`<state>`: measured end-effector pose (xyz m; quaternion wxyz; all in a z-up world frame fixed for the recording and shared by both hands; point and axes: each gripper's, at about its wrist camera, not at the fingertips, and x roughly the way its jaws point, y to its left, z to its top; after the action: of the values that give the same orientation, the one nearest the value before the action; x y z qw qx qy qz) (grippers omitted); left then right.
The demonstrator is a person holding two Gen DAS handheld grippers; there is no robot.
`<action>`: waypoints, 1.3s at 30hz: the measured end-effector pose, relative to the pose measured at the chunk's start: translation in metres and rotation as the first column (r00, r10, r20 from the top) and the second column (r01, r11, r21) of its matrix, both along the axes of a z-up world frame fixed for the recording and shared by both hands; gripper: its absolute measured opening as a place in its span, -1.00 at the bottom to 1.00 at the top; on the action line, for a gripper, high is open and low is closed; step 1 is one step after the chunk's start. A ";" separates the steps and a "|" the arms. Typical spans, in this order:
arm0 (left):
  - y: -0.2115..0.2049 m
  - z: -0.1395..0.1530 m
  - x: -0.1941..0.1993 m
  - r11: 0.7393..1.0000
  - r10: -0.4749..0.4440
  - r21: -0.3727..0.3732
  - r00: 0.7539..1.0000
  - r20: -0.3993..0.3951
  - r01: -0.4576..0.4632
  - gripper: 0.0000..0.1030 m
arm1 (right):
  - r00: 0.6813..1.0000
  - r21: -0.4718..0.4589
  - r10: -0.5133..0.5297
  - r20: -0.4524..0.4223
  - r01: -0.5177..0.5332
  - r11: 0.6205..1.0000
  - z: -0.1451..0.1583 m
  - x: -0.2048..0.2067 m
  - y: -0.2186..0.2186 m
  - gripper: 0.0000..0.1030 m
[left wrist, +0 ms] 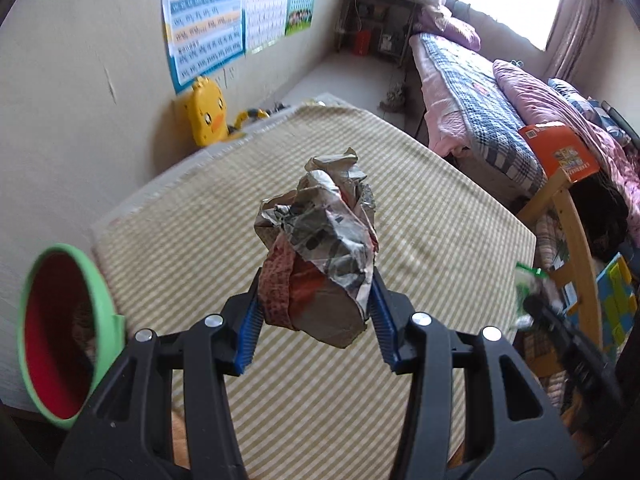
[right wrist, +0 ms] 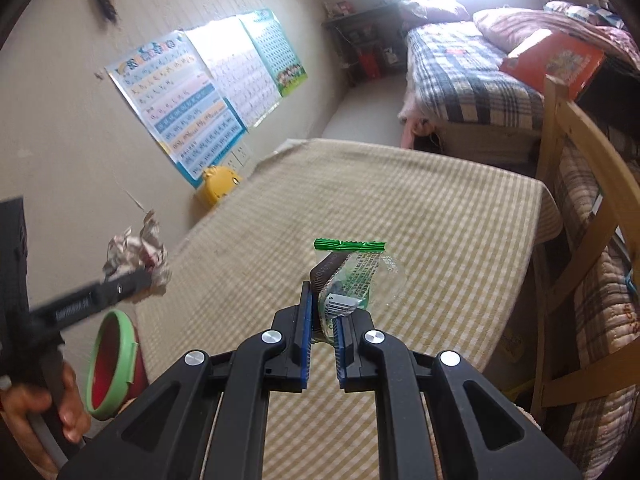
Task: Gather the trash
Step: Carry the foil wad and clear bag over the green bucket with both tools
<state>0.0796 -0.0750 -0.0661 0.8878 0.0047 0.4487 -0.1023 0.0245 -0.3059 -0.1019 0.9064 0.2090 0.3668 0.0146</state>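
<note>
While both grippers hang above the table with its yellow-and-white striped cloth, each one has a piece of rubbish clamped between its blue pads. At the centre of the left wrist view, the left gripper has its jaws pressed against the sides of a crumpled ball of newspaper (grey print with a reddish patch at its lower left), which stands up well clear of the cloth. At the lower centre of the right wrist view, the right gripper has its jaws nearly together, pinching the lower end of a clear snack wrapper with a green crimped top edge and a barcode near the pads; the wrapper sticks up above the cloth.

A round bin with a green rim and red inside sits at the lower left of the left wrist view, off the table's left edge. In the right wrist view it shows at lower left, below the blurred left gripper and its paper, just right of the person's hand on the handle. A yellow duck-shaped toy leans on the wall beyond the table, under the posters. A bed fills the upper right.
</note>
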 end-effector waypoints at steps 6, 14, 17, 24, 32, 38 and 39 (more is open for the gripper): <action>0.020 0.015 -0.020 1.000 0.022 -0.018 0.999 0.042 -0.021 -0.10 | 0.997 -0.020 0.055 0.049 -0.054 0.998 0.025 -0.004 0.027 -0.82; 0.059 0.034 -0.038 0.995 0.086 -0.054 0.991 0.102 -0.081 -0.10 | 0.988 -0.050 0.127 0.086 -0.123 0.991 0.048 -0.006 0.064 -0.82; 0.072 0.035 -0.043 0.992 0.114 -0.060 0.987 0.112 -0.108 -0.10 | 0.984 -0.055 0.152 0.089 -0.148 0.987 0.052 -0.006 0.078 -0.82; 0.101 0.037 -0.050 0.984 0.179 -0.043 0.975 0.129 -0.174 -0.10 | 0.974 -0.082 0.215 0.079 -0.208 0.975 0.054 -0.003 0.108 -0.81; 0.127 0.035 -0.054 0.973 0.231 -0.039 0.964 0.135 -0.228 -0.10 | 0.962 -0.100 0.266 0.058 -0.259 0.961 0.050 -0.001 0.131 -0.80; 0.137 0.031 -0.055 0.967 0.253 -0.045 0.959 0.131 -0.249 -0.10 | 0.955 -0.114 0.292 0.045 -0.285 0.952 0.048 0.003 0.145 -0.80; 0.139 0.031 -0.055 0.967 0.255 -0.045 0.958 0.130 -0.251 -0.10 | 0.954 -0.114 0.295 0.044 -0.289 0.950 0.048 0.004 0.148 -0.80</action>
<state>0.0245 0.0636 -0.0355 0.9219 -0.0584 0.3830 0.0063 0.0281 -0.1582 -0.0540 0.9147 0.1032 0.3665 0.1354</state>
